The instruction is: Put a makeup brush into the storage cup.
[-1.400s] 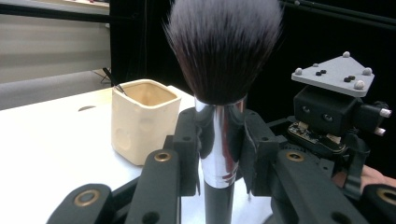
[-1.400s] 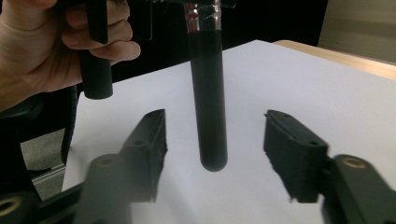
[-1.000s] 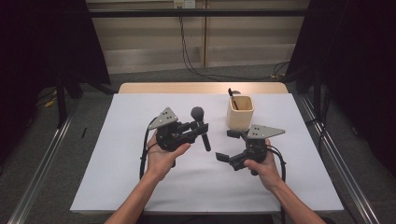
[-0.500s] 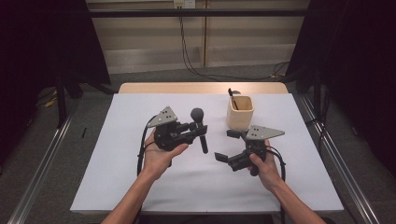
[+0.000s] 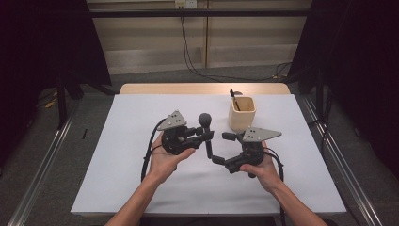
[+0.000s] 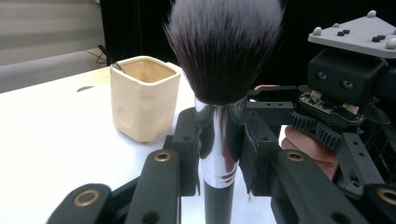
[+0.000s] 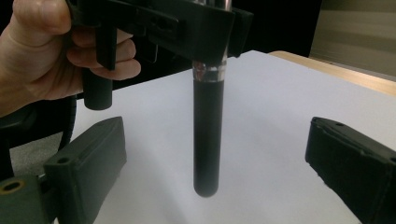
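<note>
A makeup brush (image 5: 205, 118) with a dark bristle head (image 6: 224, 51) and a black handle (image 7: 208, 140) stands upright over the white table. My left gripper (image 5: 207, 136) is shut on its silver ferrule (image 6: 215, 140). The right gripper (image 5: 220, 148) faces it from the right, a little lower. Its jaws have just been closing slightly but still stand wide open. In the right gripper view the handle hangs between the two pads (image 7: 93, 158) and touches neither. Its lower end hangs just above the table.
A cream square cup (image 5: 242, 114) stands behind the right gripper with a thin dark tool (image 5: 234, 96) leaning in it. The white sheet (image 5: 117, 179) covers the table, with metal rails on the floor on both sides. Cables trail from both grippers.
The right gripper has edged a little left toward the brush handle. The left gripper and the brush have kept still.
</note>
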